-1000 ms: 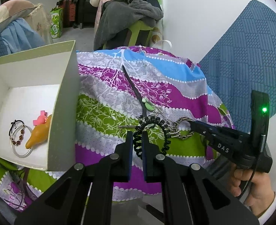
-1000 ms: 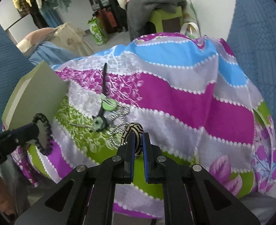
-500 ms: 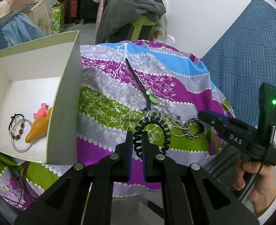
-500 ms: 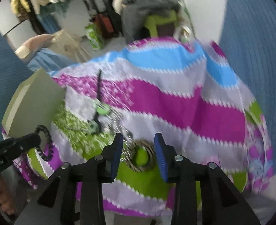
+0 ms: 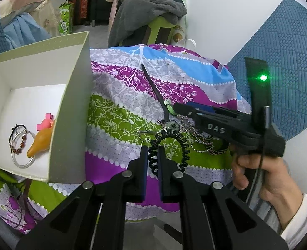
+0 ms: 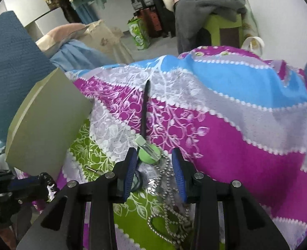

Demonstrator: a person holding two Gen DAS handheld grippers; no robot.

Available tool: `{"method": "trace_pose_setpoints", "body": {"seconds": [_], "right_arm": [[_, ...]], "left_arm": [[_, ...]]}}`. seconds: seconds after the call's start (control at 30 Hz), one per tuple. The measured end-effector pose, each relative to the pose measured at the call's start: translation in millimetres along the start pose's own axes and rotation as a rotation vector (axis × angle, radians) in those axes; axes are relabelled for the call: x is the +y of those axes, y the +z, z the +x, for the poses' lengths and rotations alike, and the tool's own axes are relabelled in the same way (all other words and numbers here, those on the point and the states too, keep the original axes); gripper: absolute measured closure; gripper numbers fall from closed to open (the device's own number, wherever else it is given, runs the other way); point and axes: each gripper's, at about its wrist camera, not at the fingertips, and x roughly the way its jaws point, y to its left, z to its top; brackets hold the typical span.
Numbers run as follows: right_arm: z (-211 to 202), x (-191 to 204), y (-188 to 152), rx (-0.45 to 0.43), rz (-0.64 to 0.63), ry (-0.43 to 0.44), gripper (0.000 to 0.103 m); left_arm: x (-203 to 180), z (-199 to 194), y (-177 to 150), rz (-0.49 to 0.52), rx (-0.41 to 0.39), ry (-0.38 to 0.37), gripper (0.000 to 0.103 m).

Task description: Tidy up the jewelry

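My left gripper (image 5: 153, 156) is shut on a black coiled hair tie (image 5: 168, 145), held above the patterned cloth. The open grey-green box (image 5: 70, 108) stands to its left and holds a silver bangle (image 5: 21, 152), a beaded bracelet, an orange piece (image 5: 41, 140) and a pink piece. My right gripper (image 6: 154, 166) is open above a green pendant (image 6: 149, 154) on a black cord (image 6: 145, 108) and a silver ball chain (image 6: 166, 187). In the left wrist view it (image 5: 178, 107) hovers over the jewelry pile, with a striped bracelet (image 5: 217, 148) lying on the cloth.
The table is covered by a striped purple, green and blue cloth (image 6: 226, 125). A blue quilted panel (image 5: 288, 41) stands at the right. A chair with grey clothes (image 5: 145, 6) is behind the table. The box's outer wall (image 6: 45, 120) is left of the right gripper.
My right gripper has opened, let go of the striped bracelet onto the cloth, and moved forward over the pendant and chain. My left gripper still holds the hair tie.
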Motion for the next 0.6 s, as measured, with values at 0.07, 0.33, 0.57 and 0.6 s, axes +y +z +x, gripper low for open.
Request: {"method": "trace_pose_setpoints", "body": {"seconds": [0.07, 0.33, 0.57, 0.6], "right_arm": [[4, 3, -1, 0.011, -0.017, -0.004, 0.070], [12, 12, -2, 0.010, -0.050, -0.049, 0.081], [-20, 10, -21, -0.019, 0.020, -0.097, 0.081], [-26, 9, -25, -0.019, 0.035, -0.105, 0.081]], "left_arm": [[0, -1, 0, -0.001, -0.003, 0.000, 0.095], [2, -3, 0, -0.004, -0.013, 0.004, 0.095], [1, -4, 0, -0.002, -0.019, 0.008, 0.095], [2, -5, 0, -0.004, -0.020, 0.008, 0.095]]}}
